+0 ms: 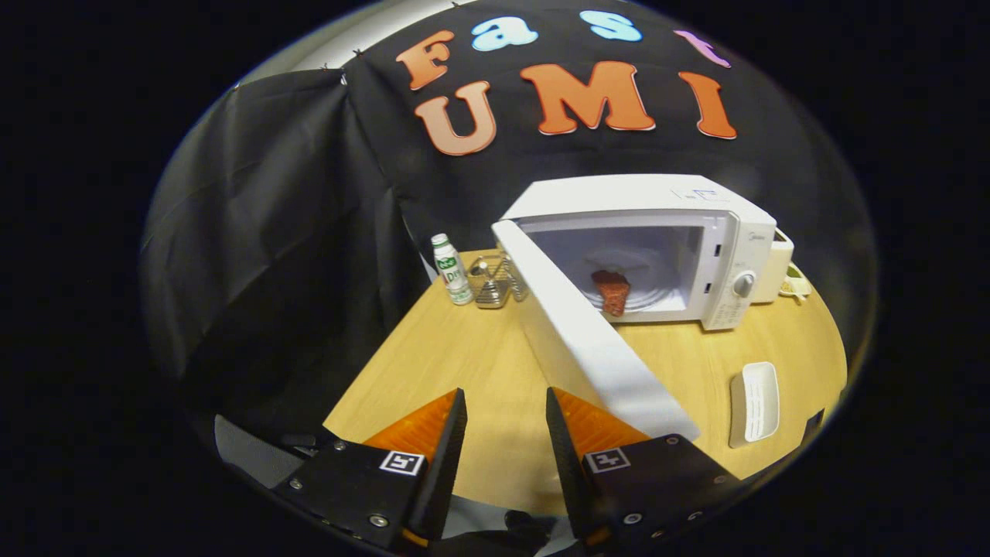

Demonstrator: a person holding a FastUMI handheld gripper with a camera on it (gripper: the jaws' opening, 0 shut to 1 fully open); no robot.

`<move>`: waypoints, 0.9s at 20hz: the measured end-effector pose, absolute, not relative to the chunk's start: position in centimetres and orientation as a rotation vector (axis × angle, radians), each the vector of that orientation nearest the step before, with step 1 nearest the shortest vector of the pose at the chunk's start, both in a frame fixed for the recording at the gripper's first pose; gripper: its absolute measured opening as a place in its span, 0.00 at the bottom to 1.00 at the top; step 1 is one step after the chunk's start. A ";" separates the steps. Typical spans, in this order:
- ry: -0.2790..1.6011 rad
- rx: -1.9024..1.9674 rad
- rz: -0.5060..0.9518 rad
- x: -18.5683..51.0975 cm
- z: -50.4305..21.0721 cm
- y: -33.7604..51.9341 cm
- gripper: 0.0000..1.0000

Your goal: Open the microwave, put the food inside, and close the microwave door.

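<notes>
A white microwave (681,232) stands at the back of the wooden table (464,363), its door (588,333) swung wide open toward me. Inside the cavity, on the turntable, lies a reddish piece of food (612,292). My gripper (506,406) is open with nothing between its fingers. The free end of the door reaches down to my right finger (568,433), just beside it on the outer side. The left finger (448,433) hangs over the table's front part.
A small white bottle with a green label (451,269) and a metal wire holder (495,285) stand left of the microwave. A white rectangular dish (754,402) lies on the table at the right. A white box (777,267) sits behind the microwave's right side.
</notes>
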State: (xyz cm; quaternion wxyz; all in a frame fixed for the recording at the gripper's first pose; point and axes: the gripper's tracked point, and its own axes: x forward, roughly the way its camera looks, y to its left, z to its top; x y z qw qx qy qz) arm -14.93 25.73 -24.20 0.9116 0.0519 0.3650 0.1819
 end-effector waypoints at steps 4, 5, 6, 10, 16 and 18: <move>0.692 0.044 0.290 -10.7 -24.6 20.6 0.58; 0.690 0.040 0.277 -10.0 -24.9 19.7 0.58; 0.701 0.039 0.259 -9.4 -25.5 18.7 0.58; 0.719 0.036 0.195 -6.7 -27.6 14.9 0.58; 0.697 0.023 0.146 -1.4 -29.9 11.5 0.58; 0.683 0.030 0.134 0.5 -30.1 10.9 0.58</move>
